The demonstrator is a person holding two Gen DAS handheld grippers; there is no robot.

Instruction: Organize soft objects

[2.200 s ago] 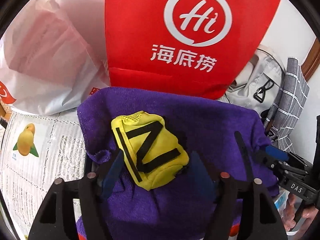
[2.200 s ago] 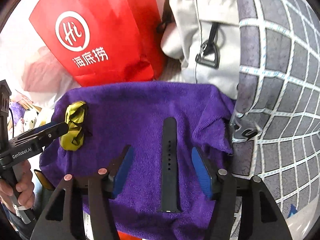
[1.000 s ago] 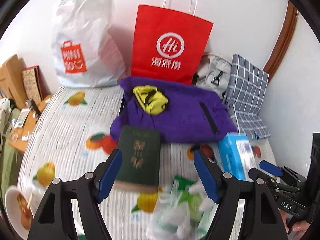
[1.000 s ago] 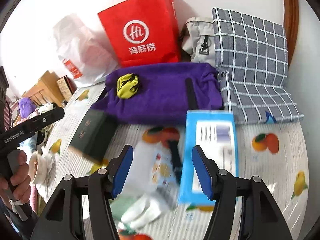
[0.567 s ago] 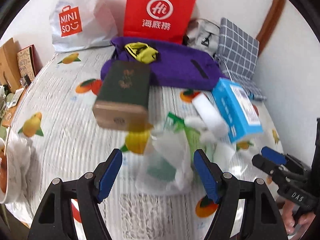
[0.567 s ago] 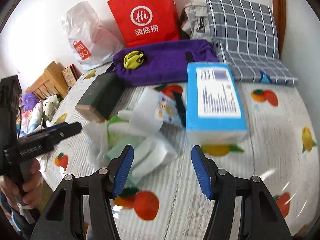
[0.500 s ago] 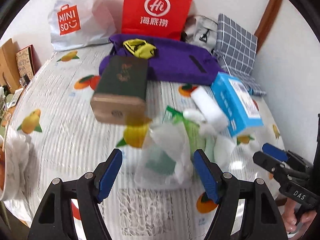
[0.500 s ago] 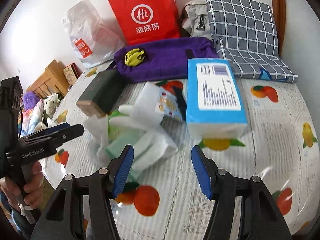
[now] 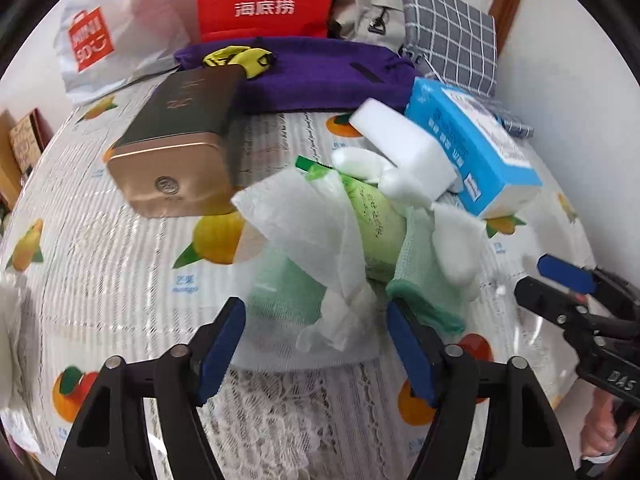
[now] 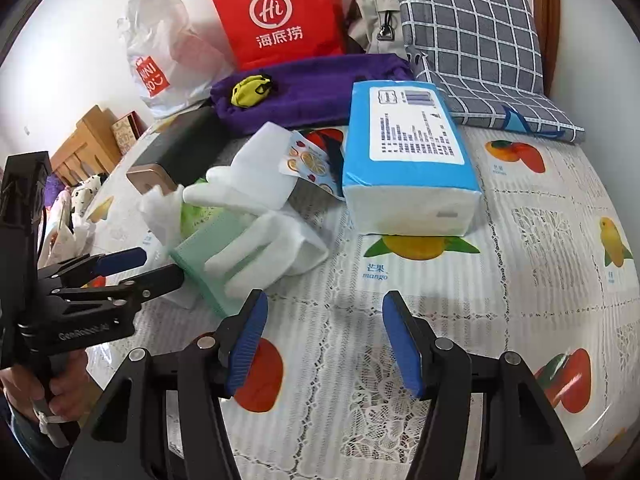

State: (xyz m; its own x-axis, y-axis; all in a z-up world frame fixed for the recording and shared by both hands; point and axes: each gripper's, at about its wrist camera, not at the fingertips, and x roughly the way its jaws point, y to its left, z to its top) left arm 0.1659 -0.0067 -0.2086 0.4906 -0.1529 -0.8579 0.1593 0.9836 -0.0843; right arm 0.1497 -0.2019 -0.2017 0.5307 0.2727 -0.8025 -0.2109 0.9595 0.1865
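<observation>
A heap of soft things lies mid-table: a white tissue sheet [image 9: 304, 220], a green pack [image 9: 372, 216], a green cloth [image 9: 424, 284] and a white sponge block [image 9: 404, 148]. My left gripper [image 9: 316, 344] hovers just before the heap with its jaws closing. A corner of crumpled white wrap lies between the pads, untouched. To the right, my right gripper [image 10: 326, 340] stands open over bare tablecloth, holding nothing. A blue tissue pack [image 10: 408, 152] lies beyond it. At the back, a purple towel [image 9: 320, 72] carries a yellow pouch [image 9: 236, 60] and a black strap [image 9: 366, 74].
A gold-ended dark tin [image 9: 176, 140] lies left of the heap. Along the wall stand a red paper bag [image 10: 280, 12], a white plastic bag [image 10: 168, 48], a grey pouch [image 10: 376, 16] and a checked cushion [image 10: 472, 40]. The fruit-print tablecloth [image 10: 520, 280] curves off at the front and right.
Both grippers have drawn back from the purple towel and sunk toward the heap near the table's front. The left jaws now stand narrower than before.
</observation>
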